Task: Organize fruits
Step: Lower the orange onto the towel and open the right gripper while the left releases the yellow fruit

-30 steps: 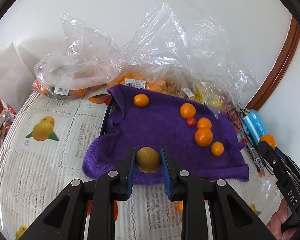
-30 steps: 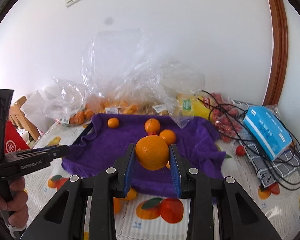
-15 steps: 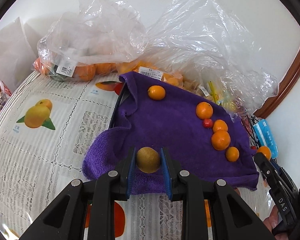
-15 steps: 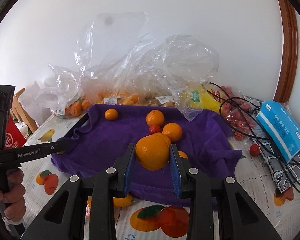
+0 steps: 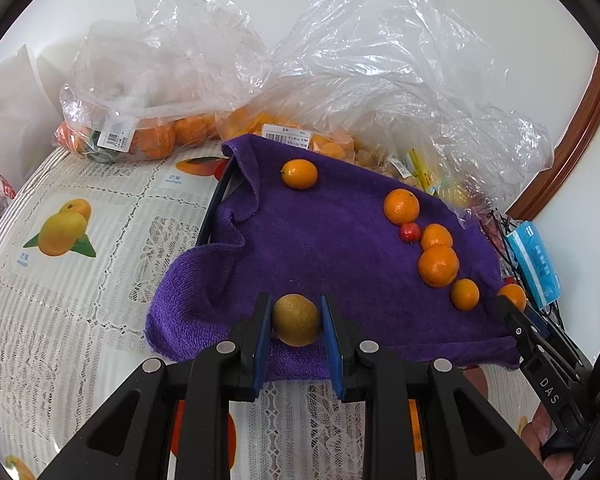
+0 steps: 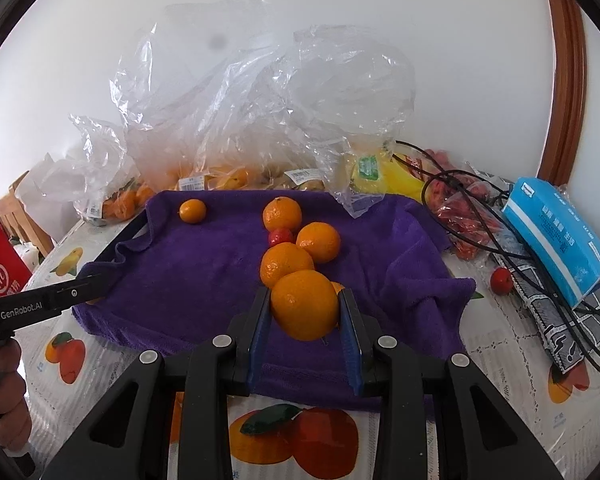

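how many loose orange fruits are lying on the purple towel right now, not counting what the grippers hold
5: one small one alone at the far left, then four in a line down the right side. The bagged ones behind are not counted.

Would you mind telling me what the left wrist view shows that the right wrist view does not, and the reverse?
Only the left wrist view shows the brownish-green fruit clamped in the left gripper, and the mango print on the tablecloth. Only the right wrist view shows the large orange filling the right gripper, the black cables and the red box. Both show the purple towel, the lone small orange at its far corner, the row of oranges with a small red fruit, the plastic bags and the blue pack.
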`<state>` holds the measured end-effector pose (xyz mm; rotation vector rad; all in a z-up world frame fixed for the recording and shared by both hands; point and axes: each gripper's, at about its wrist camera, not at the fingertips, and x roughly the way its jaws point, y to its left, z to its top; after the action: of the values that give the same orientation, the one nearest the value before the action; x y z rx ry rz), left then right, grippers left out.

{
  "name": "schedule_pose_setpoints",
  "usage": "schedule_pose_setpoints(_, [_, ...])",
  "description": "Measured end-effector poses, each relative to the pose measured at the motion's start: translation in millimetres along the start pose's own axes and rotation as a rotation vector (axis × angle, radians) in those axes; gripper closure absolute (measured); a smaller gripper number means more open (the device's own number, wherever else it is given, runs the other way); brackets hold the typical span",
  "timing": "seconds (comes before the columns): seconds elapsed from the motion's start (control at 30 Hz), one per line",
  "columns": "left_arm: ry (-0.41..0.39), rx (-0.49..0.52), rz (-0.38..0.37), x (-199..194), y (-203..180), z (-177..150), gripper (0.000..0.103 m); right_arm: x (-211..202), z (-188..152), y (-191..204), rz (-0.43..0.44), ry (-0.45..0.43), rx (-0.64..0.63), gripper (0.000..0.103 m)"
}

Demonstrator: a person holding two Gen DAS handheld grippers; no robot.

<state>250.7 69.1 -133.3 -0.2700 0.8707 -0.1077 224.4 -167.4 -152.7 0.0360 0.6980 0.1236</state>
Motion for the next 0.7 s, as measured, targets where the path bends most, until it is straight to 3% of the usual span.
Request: schedule_pose_setpoints(0.7, [0.005,-0.005,0.004,3.8,1.0,0.7,0.08,5.6,-3.7,4.3,-0.005,0.025,-0.02,0.07])
